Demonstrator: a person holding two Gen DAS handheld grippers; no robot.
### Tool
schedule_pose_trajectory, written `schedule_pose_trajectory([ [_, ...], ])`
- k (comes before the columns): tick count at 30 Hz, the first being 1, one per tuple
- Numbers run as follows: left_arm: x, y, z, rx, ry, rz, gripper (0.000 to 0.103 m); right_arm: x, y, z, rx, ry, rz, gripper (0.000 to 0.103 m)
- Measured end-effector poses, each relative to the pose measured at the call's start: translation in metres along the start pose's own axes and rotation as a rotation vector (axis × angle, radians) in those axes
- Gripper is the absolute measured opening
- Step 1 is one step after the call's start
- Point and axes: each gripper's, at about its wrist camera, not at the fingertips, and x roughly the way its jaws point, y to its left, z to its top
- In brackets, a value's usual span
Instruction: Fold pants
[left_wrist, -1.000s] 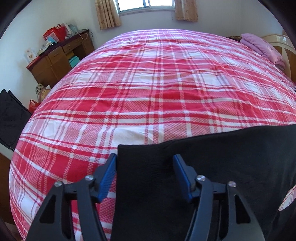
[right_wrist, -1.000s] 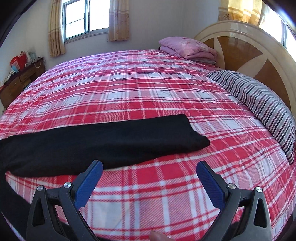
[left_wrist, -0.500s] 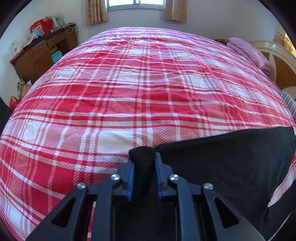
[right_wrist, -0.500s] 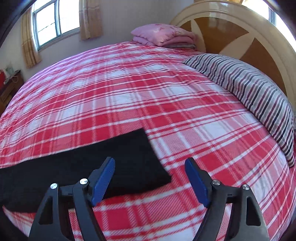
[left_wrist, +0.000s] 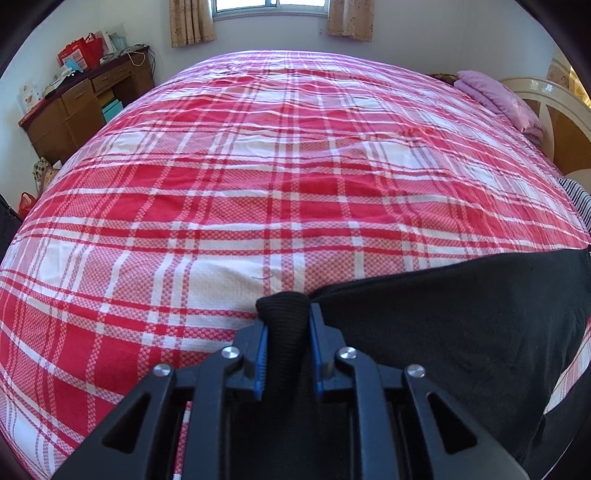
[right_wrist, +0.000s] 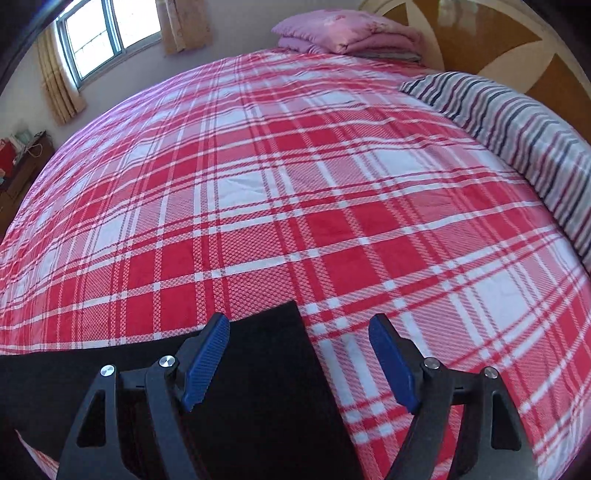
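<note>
The black pants (left_wrist: 454, 321) lie in a long strip on the red plaid bedspread (left_wrist: 280, 177). My left gripper (left_wrist: 286, 325) is shut on a bunched end of the pants, which bulges out between the blue pads. In the right wrist view the other end of the pants (right_wrist: 266, 369) lies flat under my right gripper (right_wrist: 299, 347). The right gripper is open, its left pad over the black cloth and its right pad over the bedspread (right_wrist: 295, 184). It holds nothing.
A striped pillow (right_wrist: 517, 122) and folded pink bedding (right_wrist: 347, 31) lie by the wooden headboard (right_wrist: 491, 48). A wooden desk (left_wrist: 81, 103) with clutter stands left of the bed, under a curtained window (left_wrist: 269, 3).
My left gripper closed on the pants' end and has stayed shut on it. My right gripper moved down and forward over the pants' other end, still open.
</note>
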Motion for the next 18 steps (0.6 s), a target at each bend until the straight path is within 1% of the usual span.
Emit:
schedule_pose_trajectory([
  [2,0.001,0.0,0.0,-0.004,0.003,0.003,0.02,0.009,0.002,-0.001,-0.009,0.03,0.005,0.079],
  [3,0.002,-0.001,0.001,-0.001,0.002,0.008,0.02,0.013,0.004,-0.002,-0.018,0.039,0.002,0.072],
  [4,0.002,-0.002,0.001,0.0,0.0,0.015,0.02,0.013,0.007,-0.004,-0.047,0.029,-0.023,0.064],
  [5,0.003,-0.002,0.0,-0.001,-0.004,0.019,0.02,0.012,0.01,-0.004,-0.064,0.023,-0.02,0.057],
  [6,0.003,-0.003,0.0,0.0,-0.009,0.026,0.02,0.01,0.011,-0.005,-0.071,0.022,-0.003,0.039],
  [7,0.003,-0.005,-0.001,0.009,-0.014,0.032,0.02,0.006,0.014,-0.005,-0.076,0.022,0.007,0.024],
  [10,0.001,-0.006,0.001,0.026,-0.016,0.037,0.019,-0.006,0.022,-0.006,-0.116,-0.002,-0.016,0.01],
  [12,-0.006,-0.004,0.002,0.004,-0.03,0.028,0.017,-0.024,0.027,-0.008,-0.127,-0.04,-0.008,0.008],
  [14,-0.017,0.0,0.004,-0.02,-0.067,0.01,0.017,-0.042,0.027,-0.01,-0.129,-0.078,0.003,0.007],
  [18,-0.036,0.002,0.002,-0.015,-0.115,-0.004,0.017,-0.086,0.029,-0.019,-0.149,-0.157,0.008,0.006],
])
